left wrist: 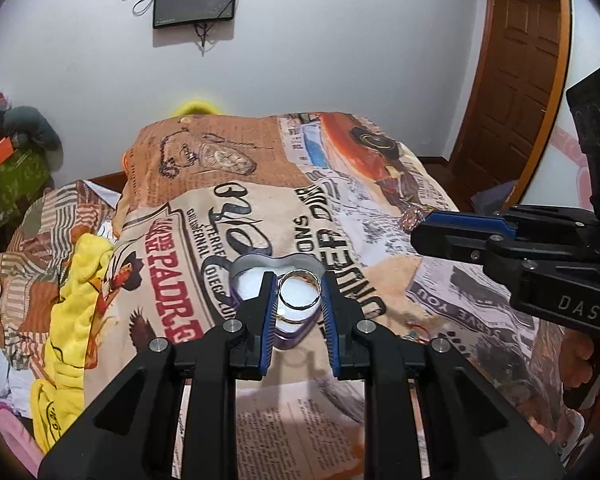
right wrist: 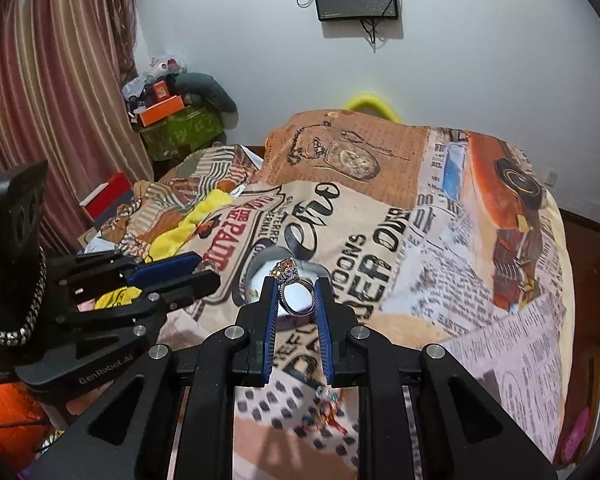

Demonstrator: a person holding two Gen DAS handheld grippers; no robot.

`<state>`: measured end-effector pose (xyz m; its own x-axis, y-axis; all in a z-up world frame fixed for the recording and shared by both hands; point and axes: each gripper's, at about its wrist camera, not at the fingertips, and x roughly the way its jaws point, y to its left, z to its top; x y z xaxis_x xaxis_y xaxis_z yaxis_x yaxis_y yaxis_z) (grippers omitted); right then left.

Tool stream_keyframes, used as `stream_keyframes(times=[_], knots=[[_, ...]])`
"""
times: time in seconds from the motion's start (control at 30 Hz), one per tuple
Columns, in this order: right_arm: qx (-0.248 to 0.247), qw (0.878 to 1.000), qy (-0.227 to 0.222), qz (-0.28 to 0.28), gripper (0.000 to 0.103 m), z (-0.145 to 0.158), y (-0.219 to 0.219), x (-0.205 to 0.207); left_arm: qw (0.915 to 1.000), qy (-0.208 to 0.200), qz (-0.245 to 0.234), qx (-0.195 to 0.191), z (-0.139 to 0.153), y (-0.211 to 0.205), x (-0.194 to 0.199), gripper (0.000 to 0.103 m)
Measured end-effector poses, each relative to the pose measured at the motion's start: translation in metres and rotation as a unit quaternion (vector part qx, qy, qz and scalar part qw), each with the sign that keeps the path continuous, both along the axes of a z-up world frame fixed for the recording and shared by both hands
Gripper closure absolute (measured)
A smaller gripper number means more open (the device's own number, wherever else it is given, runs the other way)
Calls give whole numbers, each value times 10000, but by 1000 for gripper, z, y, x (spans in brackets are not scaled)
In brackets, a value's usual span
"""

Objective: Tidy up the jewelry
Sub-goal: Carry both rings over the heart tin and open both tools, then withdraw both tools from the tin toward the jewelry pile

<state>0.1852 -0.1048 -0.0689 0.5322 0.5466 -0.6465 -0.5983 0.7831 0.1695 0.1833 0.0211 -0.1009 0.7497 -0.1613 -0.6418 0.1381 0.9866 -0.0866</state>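
Observation:
A heart-shaped tin (left wrist: 252, 270) with a white inside lies open on the printed bedspread. My left gripper (left wrist: 299, 294) is shut on a plain silver ring (left wrist: 300, 289) and holds it just above the tin. My right gripper (right wrist: 296, 294) is shut on a silver ring with a jewelled top (right wrist: 296, 292), also above the tin (right wrist: 256, 270). The right gripper shows in the left wrist view (left wrist: 420, 228) to the right of the tin. The left gripper shows in the right wrist view (right wrist: 208, 272) to the left of the tin.
A small colourful jewelry piece (right wrist: 328, 408) lies on the bedspread (right wrist: 480, 300) in front of the tin; it also shows in the left wrist view (left wrist: 414, 334). Yellow cloth (left wrist: 76, 292) is bunched at the left. A chain bracelet (right wrist: 16, 328) hangs on the wrist at left.

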Motion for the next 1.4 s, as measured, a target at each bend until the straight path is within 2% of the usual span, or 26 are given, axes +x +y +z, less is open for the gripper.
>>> stream_keyframes(times=[0.33, 0.9, 1.4], knots=[[-37, 9997, 161, 171, 87, -13, 26, 24, 9994, 250, 165, -159, -19, 23, 27, 82], [-486, 9950, 736, 459, 87, -52, 42, 59, 9961, 855, -45, -195, -54, 28, 75, 82], [-584, 9933, 852, 525, 86, -62, 43, 63, 9954, 955, -25, -113, -62, 31, 83, 82]])
